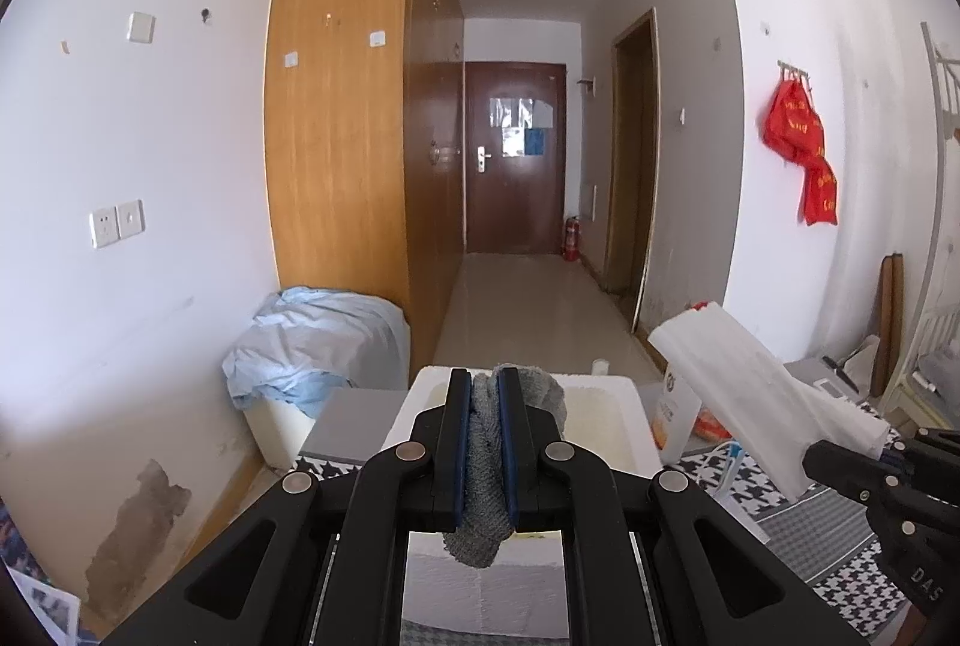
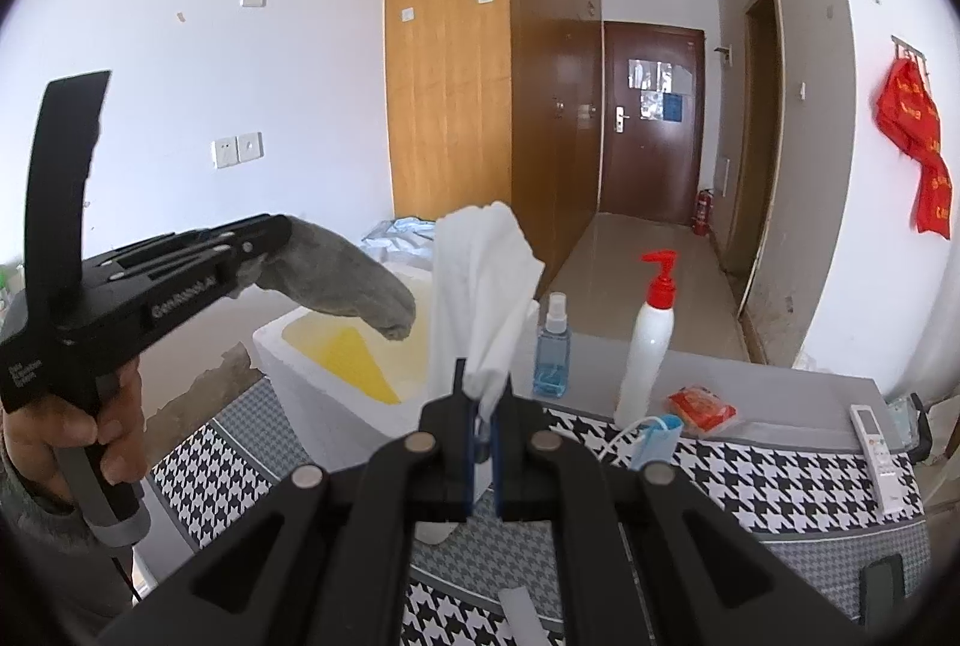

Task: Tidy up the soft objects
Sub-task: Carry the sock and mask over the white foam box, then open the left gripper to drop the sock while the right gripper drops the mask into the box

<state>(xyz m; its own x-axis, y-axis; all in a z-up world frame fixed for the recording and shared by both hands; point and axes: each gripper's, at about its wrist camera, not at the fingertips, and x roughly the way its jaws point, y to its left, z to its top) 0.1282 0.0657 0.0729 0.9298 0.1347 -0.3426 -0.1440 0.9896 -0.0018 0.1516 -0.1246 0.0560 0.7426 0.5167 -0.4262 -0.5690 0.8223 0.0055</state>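
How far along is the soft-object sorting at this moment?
Done: nothing soft visibly lies in the white foam box yet. In hand: the left gripper is shut on a grey cloth held over the box; the right gripper is shut on a white cloth beside it. Left: dropping both in; a blue mask lies on the table.

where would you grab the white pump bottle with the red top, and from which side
Grip the white pump bottle around its straight body, below the red pump, coming in level from the front. It stands upright, the narrow neck gives poor purchase, and the blue spray bottle stands close beside it on the side toward the foam box.
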